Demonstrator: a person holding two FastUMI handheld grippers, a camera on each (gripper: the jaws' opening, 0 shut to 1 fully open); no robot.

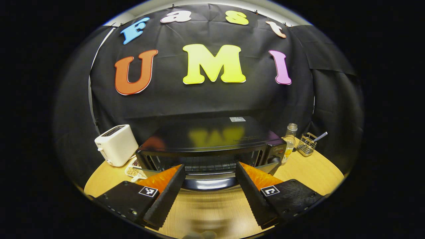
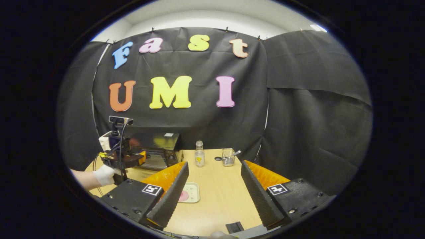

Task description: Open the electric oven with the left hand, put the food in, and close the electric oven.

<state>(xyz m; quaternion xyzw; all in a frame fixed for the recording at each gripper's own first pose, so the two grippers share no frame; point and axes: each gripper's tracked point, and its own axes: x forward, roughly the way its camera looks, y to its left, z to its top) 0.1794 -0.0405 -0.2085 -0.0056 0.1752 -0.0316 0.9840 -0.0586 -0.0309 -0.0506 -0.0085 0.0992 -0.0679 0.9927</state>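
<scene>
**Oven door partly down, food waiting on its tray**

The oven point(image 1: 212, 146) sits at the back of the surface point(image 1: 308, 172), close in front of the left tongs point(image 1: 210, 177). Its door point(image 1: 207, 182) looks partly down, with the shiny handle along its front edge and the wire rack showing inside. The left tongs are wide open, one finger on each side of the handle, and hold nothing. I cannot tell if they touch the door.

The door is stiff and hinged at the bottom, and it looks like glass, so it should swing down slowly, not drop. The handle is smooth and could slip. I think the best place to hold it is the middle of the bar.

The food point(image 2: 183, 196) is a flat pink thing on a small tray point(image 2: 192, 192), near the right tongs point(image 2: 214, 184). It looks light. The right tongs are wide open too, and empty.

Beside the oven are a white toaster point(image 1: 116, 144), a bottle point(image 1: 290, 139) and a wire cup point(image 1: 307, 144) holding a utensil.
</scene>
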